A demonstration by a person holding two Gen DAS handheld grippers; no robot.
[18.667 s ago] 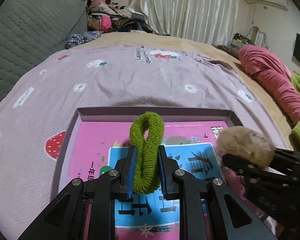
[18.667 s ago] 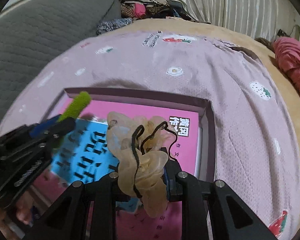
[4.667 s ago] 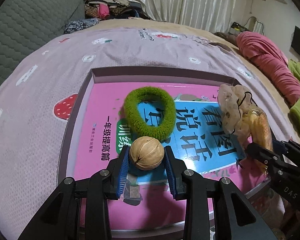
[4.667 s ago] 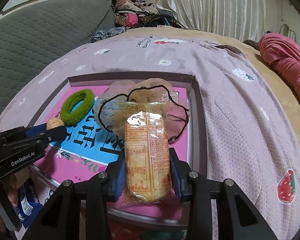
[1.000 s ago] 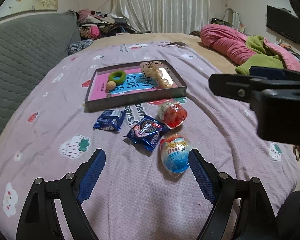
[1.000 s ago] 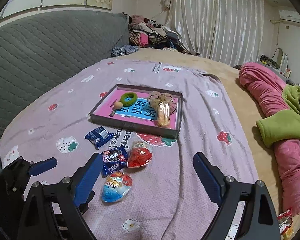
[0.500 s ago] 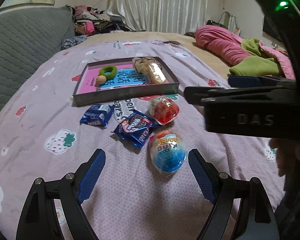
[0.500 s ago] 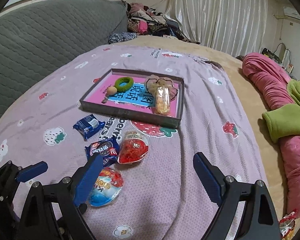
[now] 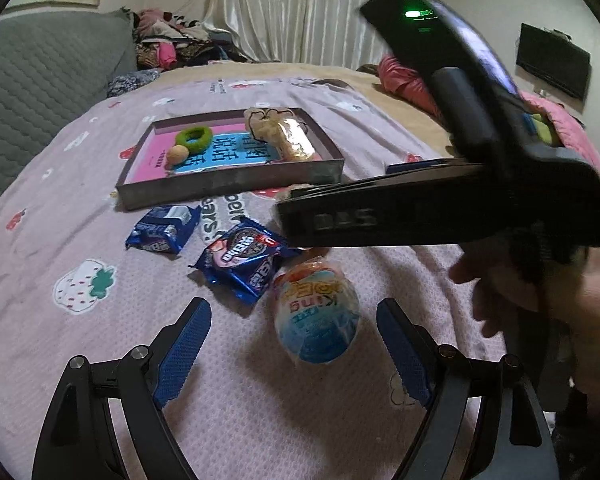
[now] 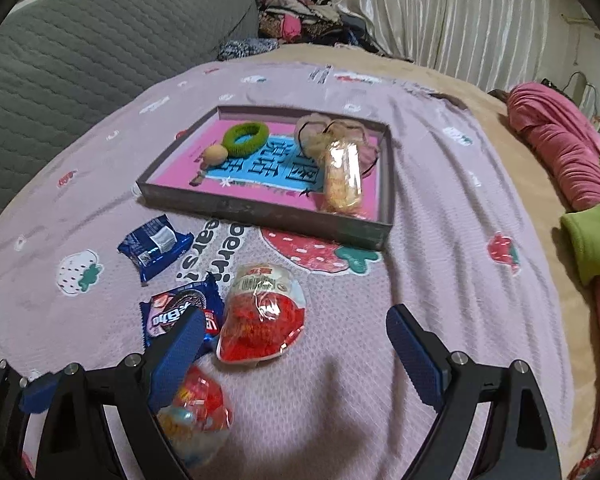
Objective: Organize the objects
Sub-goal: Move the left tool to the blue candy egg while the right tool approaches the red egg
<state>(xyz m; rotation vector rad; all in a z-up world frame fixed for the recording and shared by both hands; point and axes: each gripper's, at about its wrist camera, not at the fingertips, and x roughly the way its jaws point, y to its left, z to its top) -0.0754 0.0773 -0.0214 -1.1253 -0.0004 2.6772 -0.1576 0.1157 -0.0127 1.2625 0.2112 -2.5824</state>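
Note:
My left gripper (image 9: 292, 312) hangs open just above a blue egg-shaped toy pack (image 9: 316, 316) on the pink bedspread. The egg lies between the fingers, untouched. Left of it are an Oreo pack (image 9: 244, 260) and a small blue biscuit pack (image 9: 164, 232). My right gripper (image 10: 296, 320) is open over a red egg-shaped pack (image 10: 260, 312) and holds nothing; its left finger (image 10: 180, 344) overlaps the Oreo pack (image 10: 176, 312). The shallow tray (image 10: 268, 212) beyond holds a green hair ring (image 10: 246, 138), a walnut (image 10: 215, 155), a beige scrunchie and a wafer pack (image 10: 342, 178).
The right tool's black body (image 9: 420, 216) and the hand (image 9: 560, 300) holding it cross the left wrist view and hide the red pack there. A grey padded headboard (image 10: 80, 40) is at left. Pink and green bedding (image 10: 572, 168) lies at right.
Both grippers have come down and closer to the loose snack packs. The right tool has swung further across the left wrist view. Both stay open.

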